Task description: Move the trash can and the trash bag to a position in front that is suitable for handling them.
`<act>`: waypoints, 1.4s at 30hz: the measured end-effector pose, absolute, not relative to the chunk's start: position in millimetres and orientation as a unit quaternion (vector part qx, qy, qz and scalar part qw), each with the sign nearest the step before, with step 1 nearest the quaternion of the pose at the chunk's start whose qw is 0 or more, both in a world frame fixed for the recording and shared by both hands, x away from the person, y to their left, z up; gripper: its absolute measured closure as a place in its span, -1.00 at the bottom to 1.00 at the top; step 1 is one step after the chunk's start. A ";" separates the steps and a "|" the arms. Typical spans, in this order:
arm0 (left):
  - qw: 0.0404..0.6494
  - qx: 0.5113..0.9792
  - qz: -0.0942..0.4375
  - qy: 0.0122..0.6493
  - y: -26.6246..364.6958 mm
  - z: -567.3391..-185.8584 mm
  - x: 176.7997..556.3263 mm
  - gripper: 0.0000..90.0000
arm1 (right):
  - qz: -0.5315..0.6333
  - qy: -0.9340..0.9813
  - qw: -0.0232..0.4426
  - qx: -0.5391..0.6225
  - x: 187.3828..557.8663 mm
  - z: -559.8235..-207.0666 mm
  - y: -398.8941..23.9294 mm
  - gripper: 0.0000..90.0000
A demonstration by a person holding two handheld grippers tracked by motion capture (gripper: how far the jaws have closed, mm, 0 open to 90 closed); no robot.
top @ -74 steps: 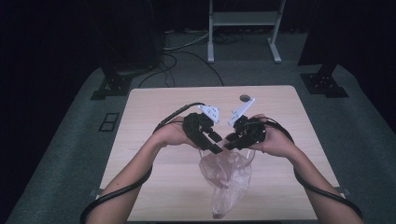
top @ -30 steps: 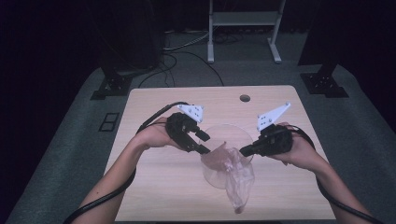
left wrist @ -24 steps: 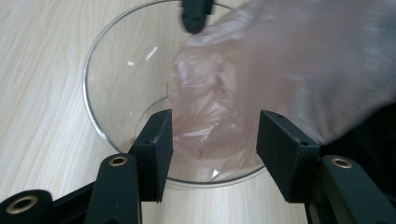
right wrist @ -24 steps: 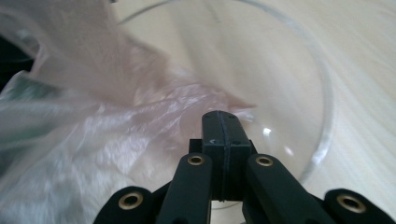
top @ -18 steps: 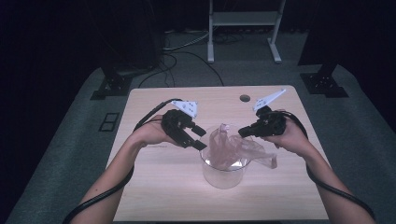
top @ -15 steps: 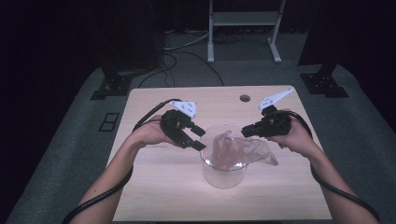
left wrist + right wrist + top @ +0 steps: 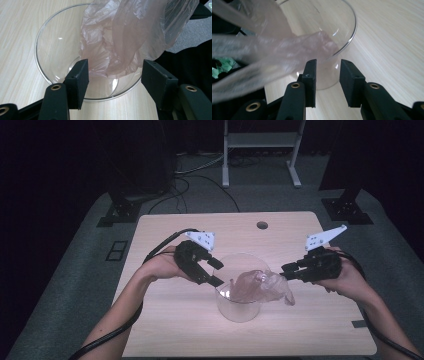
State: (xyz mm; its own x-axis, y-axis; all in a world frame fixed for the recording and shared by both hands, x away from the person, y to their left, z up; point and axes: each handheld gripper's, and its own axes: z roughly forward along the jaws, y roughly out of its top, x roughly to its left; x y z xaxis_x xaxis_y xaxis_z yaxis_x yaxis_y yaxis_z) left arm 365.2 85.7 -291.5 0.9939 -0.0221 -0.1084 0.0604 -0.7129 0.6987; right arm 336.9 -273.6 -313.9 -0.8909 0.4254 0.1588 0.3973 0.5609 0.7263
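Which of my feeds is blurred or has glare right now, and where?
High view: dark surround, lit pale wooden table, soft overall. Left gripper view: sharp; small glints on the clear glass bowl, crumpled pinkish translucent plastic bag crisp. Right gripper view: the bag is smeared and out of focus close to the lens; bright glints on the bowl rim.

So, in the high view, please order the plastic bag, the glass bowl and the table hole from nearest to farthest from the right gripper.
1. Plastic bag: just left of the right gripper, draped over the bowl's rim.
2. Glass bowl: farther left, mid-table.
3. Table hole: near the far edge.
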 end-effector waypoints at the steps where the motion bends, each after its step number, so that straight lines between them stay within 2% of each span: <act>1: 0.378 0.924 -0.055 0.010 85.9 -291.7 364.9 -0.16 | 0.408 0.884 0.017 0.230 334.2 -314.6 -276.0 0.44; 13: 0.371 0.927 -0.060 0.011 86.0 -294.6 358.5 -0.25 | 0.386 0.908 0.054 0.151 302.7 -314.0 -271.1 -0.06; 20: 0.377 0.924 -0.059 0.003 80.1 -287.6 353.7 -0.38 | 0.384 0.915 0.068 0.106 296.5 -299.8 -244.7 -0.12; 23: 0.381 0.923 -0.059 -0.003 77.3 -284.3 351.4 -0.41 | 0.385 0.915 0.069 0.097 298.9 -295.7 -231.9 0.04; 30: 0.387 0.920 -0.054 -0.004 76.8 -279.3 349.6 -0.49 | 0.377 0.918 0.053 0.108 310.5 -289.5 -208.2 0.77; 32: 0.391 0.919 -0.052 -0.001 77.8 -277.5 349.5 -0.54 | 0.379 0.916 0.045 0.122 315.7 -288.4 -202.9 0.89; 35: 0.396 0.917 -0.045 0.002 79.3 -273.5 349.2 -0.57 | 0.381 0.914 0.039 0.137 322.7 -287.5 -197.3 1.00; 40: 0.404 0.914 -0.035 -0.001 78.2 -266.6 348.7 -0.57 | 0.383 0.911 0.025 0.149 331.9 -286.5 -187.7 1.00; 42: 0.408 0.912 -0.031 -0.003 76.7 -264.8 349.2 -0.51 | 0.381 0.912 0.025 0.149 333.3 -286.4 -184.3 1.00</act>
